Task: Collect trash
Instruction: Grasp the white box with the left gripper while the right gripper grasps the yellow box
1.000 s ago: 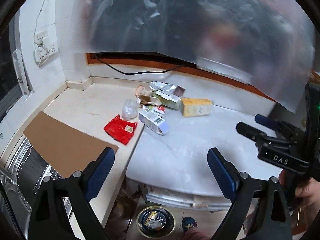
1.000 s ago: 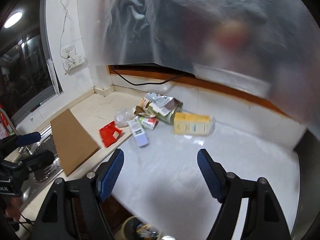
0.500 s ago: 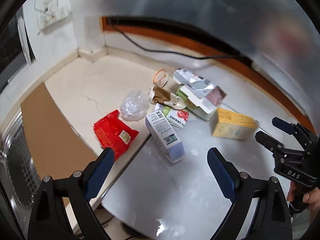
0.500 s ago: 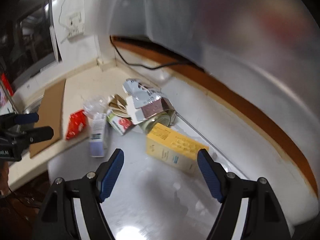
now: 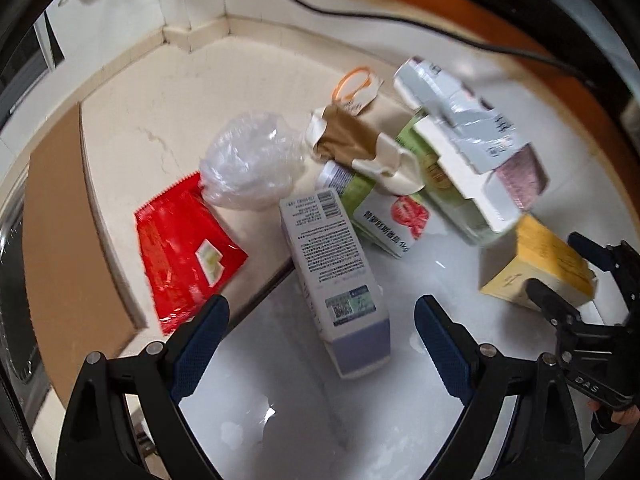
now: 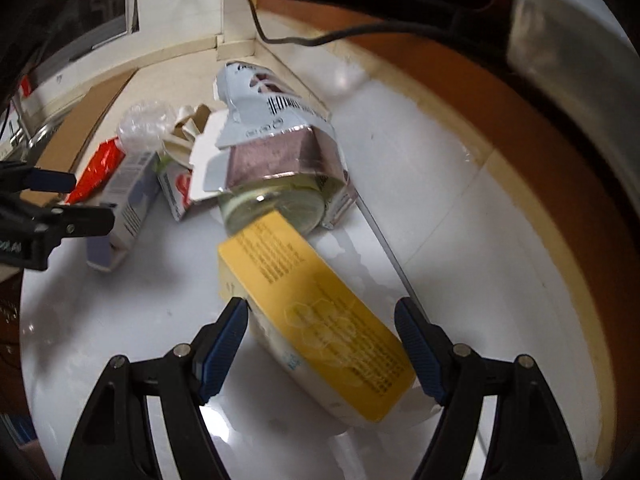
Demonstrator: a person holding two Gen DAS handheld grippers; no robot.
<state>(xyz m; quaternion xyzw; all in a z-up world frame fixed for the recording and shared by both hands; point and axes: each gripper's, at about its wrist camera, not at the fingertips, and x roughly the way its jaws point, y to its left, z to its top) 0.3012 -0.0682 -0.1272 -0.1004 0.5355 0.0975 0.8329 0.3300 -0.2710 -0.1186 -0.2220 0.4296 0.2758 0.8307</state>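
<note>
A heap of trash lies on the counter. My left gripper (image 5: 320, 332) is open, its jaws on either side of the near end of a white and lilac carton (image 5: 334, 272). Left of the carton lie a red wrapper (image 5: 184, 244) and a crumpled clear bag (image 5: 252, 164). Behind it are a tomato-print box (image 5: 390, 220), brown torn packaging (image 5: 348, 142) and a torn silver pack (image 5: 468, 120). My right gripper (image 6: 322, 334) is open and straddles a yellow box (image 6: 316, 316). The right gripper also shows in the left wrist view (image 5: 576, 276) at the yellow box (image 5: 540, 260).
A brown cardboard sheet (image 5: 60, 208) lies at the left by the sink. A black cable (image 5: 400, 24) runs along the back wall. A round clear jar (image 6: 276, 208) lies under the torn silver pack (image 6: 276, 136). The white counter (image 6: 132, 320) ends in a rounded front edge.
Both grippers have moved forward and down to the heap. The left now brackets the white carton and the right brackets the yellow box. Both stay open.
</note>
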